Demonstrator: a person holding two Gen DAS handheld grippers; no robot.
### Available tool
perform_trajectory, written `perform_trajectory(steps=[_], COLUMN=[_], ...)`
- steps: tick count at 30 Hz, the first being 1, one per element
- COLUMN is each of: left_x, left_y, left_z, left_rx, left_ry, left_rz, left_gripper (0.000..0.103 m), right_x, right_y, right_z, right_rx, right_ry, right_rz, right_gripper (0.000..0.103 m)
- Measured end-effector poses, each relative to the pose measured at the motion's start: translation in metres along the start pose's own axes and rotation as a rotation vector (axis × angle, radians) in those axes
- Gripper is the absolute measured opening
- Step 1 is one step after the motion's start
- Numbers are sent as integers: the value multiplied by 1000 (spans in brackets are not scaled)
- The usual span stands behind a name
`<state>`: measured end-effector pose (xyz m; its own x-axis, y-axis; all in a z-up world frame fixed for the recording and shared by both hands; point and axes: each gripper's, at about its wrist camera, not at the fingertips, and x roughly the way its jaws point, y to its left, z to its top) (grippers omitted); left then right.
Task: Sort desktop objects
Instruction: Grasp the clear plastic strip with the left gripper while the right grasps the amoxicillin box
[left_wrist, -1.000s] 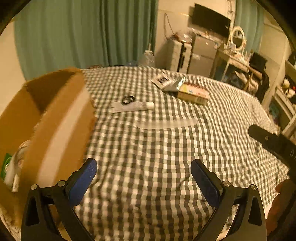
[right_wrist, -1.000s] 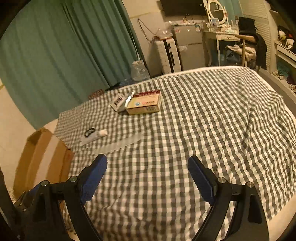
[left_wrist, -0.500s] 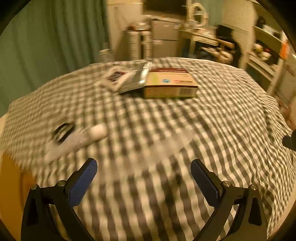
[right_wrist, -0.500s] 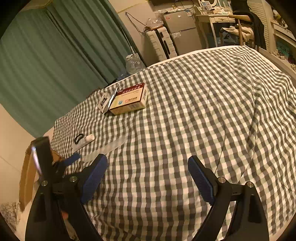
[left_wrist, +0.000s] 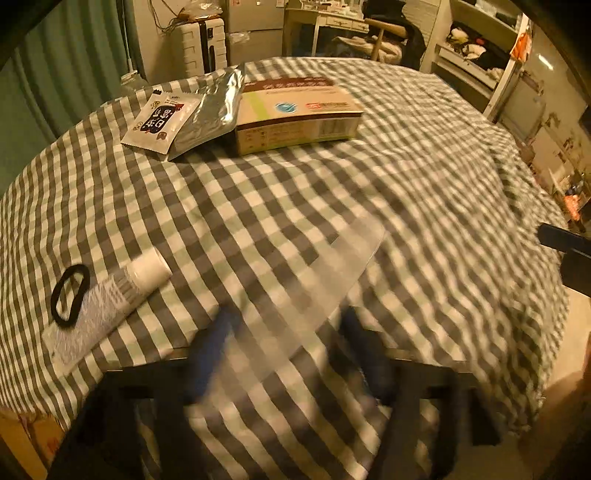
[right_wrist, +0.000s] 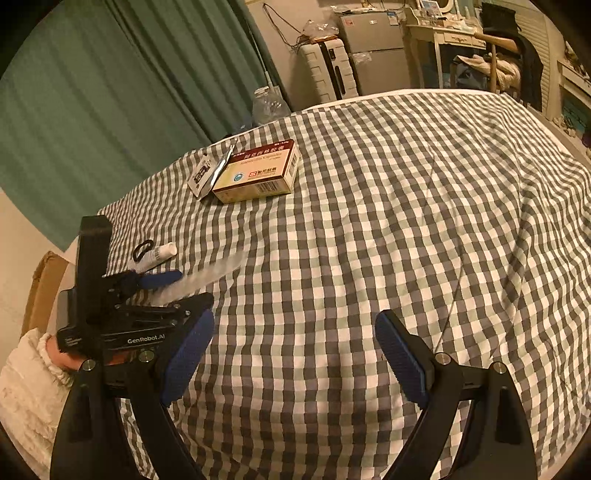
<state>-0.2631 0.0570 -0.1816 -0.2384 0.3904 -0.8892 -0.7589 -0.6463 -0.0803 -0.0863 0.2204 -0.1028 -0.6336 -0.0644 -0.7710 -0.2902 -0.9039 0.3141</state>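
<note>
Checked cloth (left_wrist: 424, 155) covers the surface, with a box (left_wrist: 295, 114) upper centre, two pouches (left_wrist: 184, 114) at its left, the left gripper (left_wrist: 288, 347) closing its blurred fingers astride a clear strip (left_wrist: 332, 273), the right gripper (right_wrist: 291, 354) spread empty, a tube (left_wrist: 107, 295) and a ring (left_wrist: 70, 290) far left.

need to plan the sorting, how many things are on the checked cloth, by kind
Box: 1, the medicine box
Packets: 2, the printed sachet and the silver foil pouch
Tube: 1, the white tube
Hair tie: 1, the black hair tie
Clear strip: 1, the clear plastic strip
Total: 6
</note>
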Motion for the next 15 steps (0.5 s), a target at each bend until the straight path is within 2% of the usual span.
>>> perform_trajectory(steps=[1, 3, 4, 10, 12, 15], left_x=[0, -2, -3, -9, -10, -14], left_y=[-1, -4, -5, -7, -3, 1], left_z=[-3, -9, -12, -25, -25, -21], left_rx=[-8, -18, -29, -150, -223, -328], left_ry=[2, 8, 11, -10, -39, -101], left_rz=[-11, -5, 4, 51, 71, 82], left_gripper=[35, 23, 14, 8, 4, 3], right_x=[-2, -4, -5, -6, -2, 14], right_y=[1, 2, 3, 12, 15, 15], right_z=[0, -1, -2, 9, 21, 43], right_rx=[0, -2, -5, -73, -133, -179], right_ry=[-2, -6, -9, -29, -54, -68], right_rz=[1, 0, 1, 27, 7, 30], right_gripper=[89, 89, 89, 89, 89, 89])
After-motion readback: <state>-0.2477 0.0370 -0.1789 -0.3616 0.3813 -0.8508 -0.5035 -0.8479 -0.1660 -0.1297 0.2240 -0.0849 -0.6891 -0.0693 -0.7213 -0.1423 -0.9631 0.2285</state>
